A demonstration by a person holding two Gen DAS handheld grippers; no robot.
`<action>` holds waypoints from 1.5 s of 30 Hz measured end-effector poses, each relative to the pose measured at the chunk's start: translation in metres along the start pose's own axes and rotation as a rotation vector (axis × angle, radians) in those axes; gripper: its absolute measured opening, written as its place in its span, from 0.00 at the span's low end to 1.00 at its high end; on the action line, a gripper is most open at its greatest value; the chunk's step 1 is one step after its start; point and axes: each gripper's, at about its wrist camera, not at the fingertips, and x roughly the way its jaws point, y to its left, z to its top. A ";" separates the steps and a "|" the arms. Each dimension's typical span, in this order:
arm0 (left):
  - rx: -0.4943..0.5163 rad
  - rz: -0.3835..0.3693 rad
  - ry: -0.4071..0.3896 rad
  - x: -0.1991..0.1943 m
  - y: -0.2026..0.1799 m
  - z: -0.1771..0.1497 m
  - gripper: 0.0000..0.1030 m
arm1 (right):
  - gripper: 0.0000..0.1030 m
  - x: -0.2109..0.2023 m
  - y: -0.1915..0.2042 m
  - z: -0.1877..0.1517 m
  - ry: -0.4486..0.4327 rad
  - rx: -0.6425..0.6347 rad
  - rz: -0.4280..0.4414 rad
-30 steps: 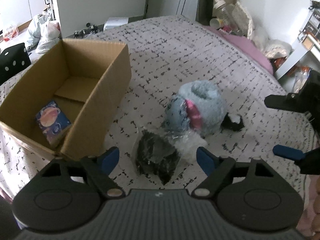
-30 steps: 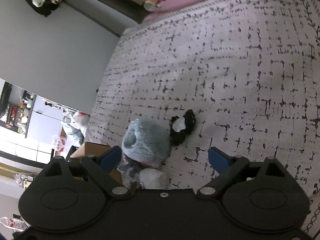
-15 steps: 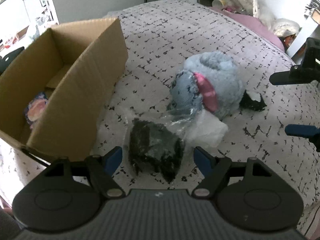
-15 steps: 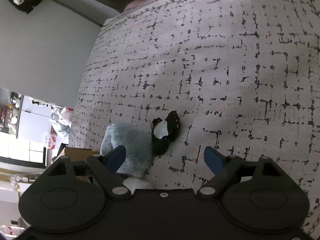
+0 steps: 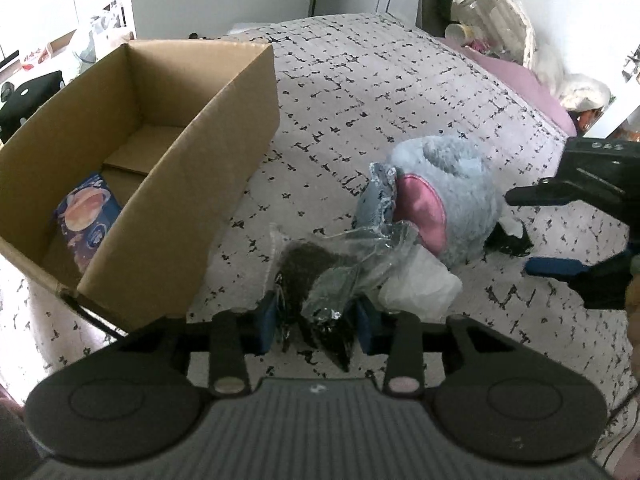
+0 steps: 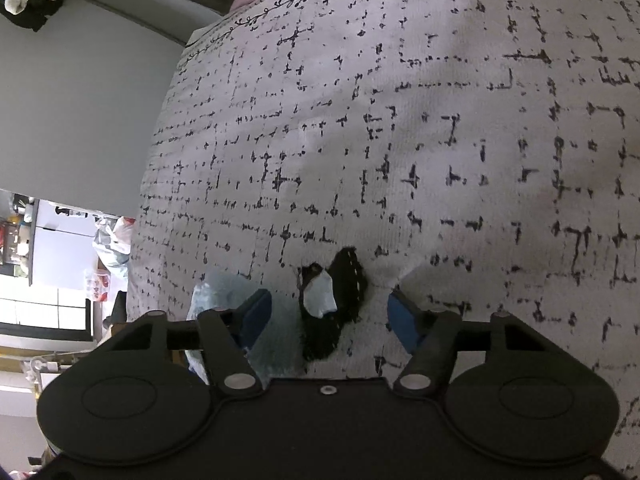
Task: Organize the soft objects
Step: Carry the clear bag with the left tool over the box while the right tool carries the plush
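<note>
Two grippers work over a bed (image 5: 400, 92) covered in a pale spread with black dashes. The left gripper (image 5: 316, 326) points down at a dark bundle in a clear bag (image 5: 316, 280); its blue pads (image 5: 267, 324) sit at either side of the bag, right against the crinkled plastic, and the jaws are closing on it. Whether they already press it firmly I cannot tell, but the bag fills the gap between them. A white wad (image 5: 420, 284) lies just beside the bag on its right, touching it.

Behind these lies a fluffy blue plush (image 5: 444, 196) with a pink patch, resting on the spread. At its right side, touching it, is a small black-and-white piece (image 6: 332, 304). The right gripper (image 6: 330, 318) straddles that piece: one pad (image 6: 254, 316) lies against the plush fur, the other (image 6: 402, 320) over bare spread, with a clear gap to the piece. Its jaws are closing too, not yet gripping anything.

To the left stands an open cardboard box (image 5: 180, 168) on the bed, near the bag. Inside it, at the near end, lies a blue packet (image 5: 86, 220) with a picture on it.
</note>
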 end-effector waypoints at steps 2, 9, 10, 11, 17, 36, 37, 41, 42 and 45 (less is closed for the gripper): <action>-0.001 -0.009 -0.005 -0.003 0.000 0.000 0.37 | 0.61 0.003 0.004 0.001 -0.001 -0.021 0.000; -0.013 -0.034 -0.014 -0.014 0.004 0.004 0.37 | 0.30 0.009 0.003 0.000 0.003 -0.064 -0.060; -0.011 -0.049 -0.002 -0.015 0.005 0.006 0.37 | 0.27 0.008 0.002 0.000 0.003 -0.064 -0.055; -0.009 -0.059 0.002 -0.016 0.005 0.006 0.37 | 0.24 0.006 0.000 -0.001 0.002 -0.060 -0.047; 0.000 -0.080 -0.010 -0.031 0.006 0.005 0.37 | 0.14 -0.012 0.000 -0.012 -0.030 -0.062 -0.024; -0.018 -0.091 -0.079 -0.080 0.025 0.015 0.37 | 0.13 -0.083 -0.004 -0.064 -0.180 -0.008 0.088; -0.019 -0.090 -0.082 -0.083 0.027 0.015 0.37 | 0.13 -0.088 -0.004 -0.067 -0.194 -0.008 0.101; -0.021 -0.091 -0.105 -0.095 0.031 0.018 0.37 | 0.13 -0.101 0.000 -0.074 -0.244 -0.027 0.113; -0.022 -0.091 -0.111 -0.097 0.032 0.018 0.37 | 0.13 -0.102 0.000 -0.075 -0.251 -0.029 0.112; -0.031 -0.095 -0.127 -0.106 0.037 0.020 0.37 | 0.13 -0.107 0.001 -0.081 -0.270 -0.038 0.122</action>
